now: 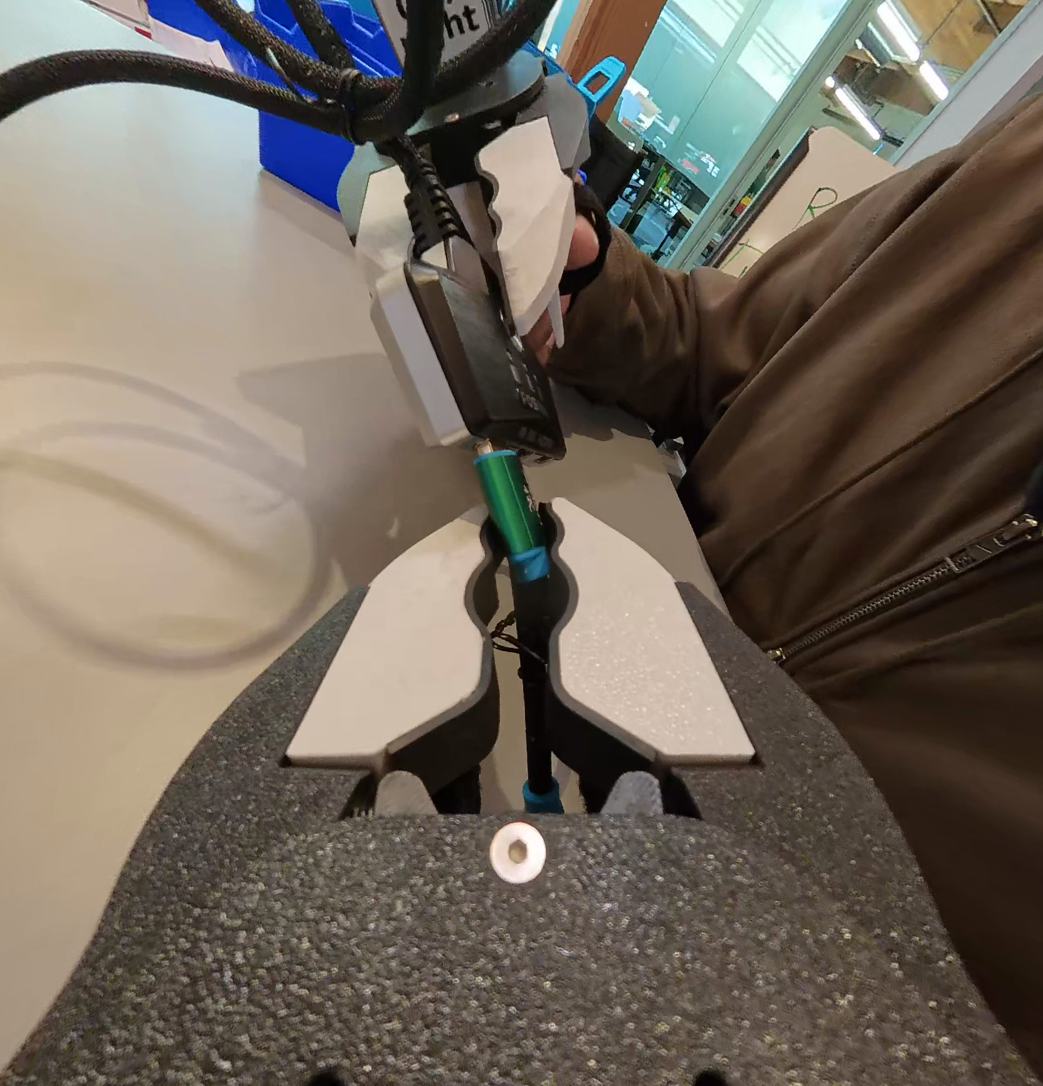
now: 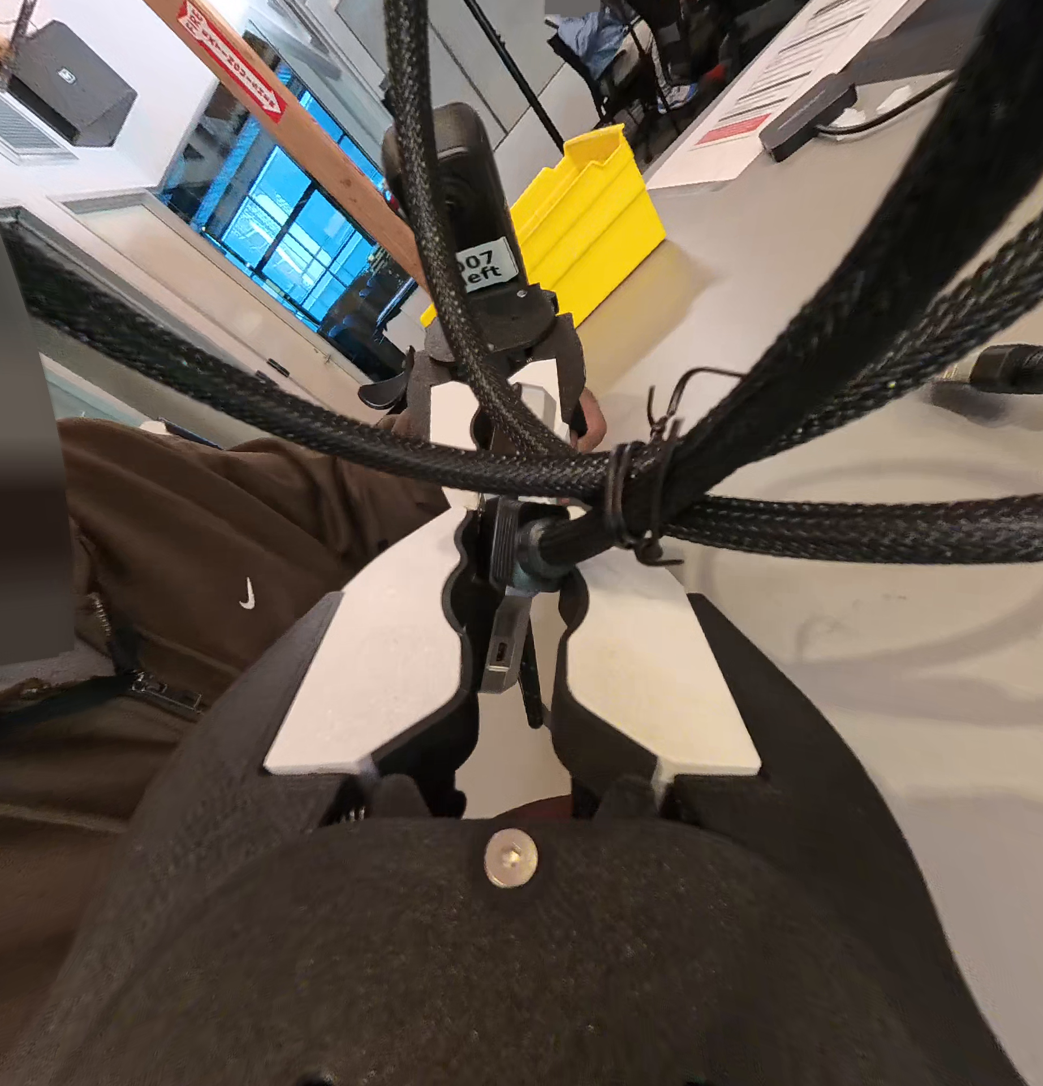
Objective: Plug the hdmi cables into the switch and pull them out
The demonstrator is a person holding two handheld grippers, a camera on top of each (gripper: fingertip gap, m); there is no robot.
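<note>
We see left gripper (image 1: 518, 520) fingers narrow, pressed on green cable plug (image 1: 509, 505), black cable trailing back between them. Plug's metal tip meets end of dark hub (image 1: 484, 358). Right gripper (image 2: 519, 529) fingers clamp hub above surface (image 1: 155, 264). Blue bin (image 1: 299, 150) beyond.

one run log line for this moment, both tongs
left tongs: shut on green plug | right tongs: shut on grey adapter | plug tip at adapter's end | over white table
</note>
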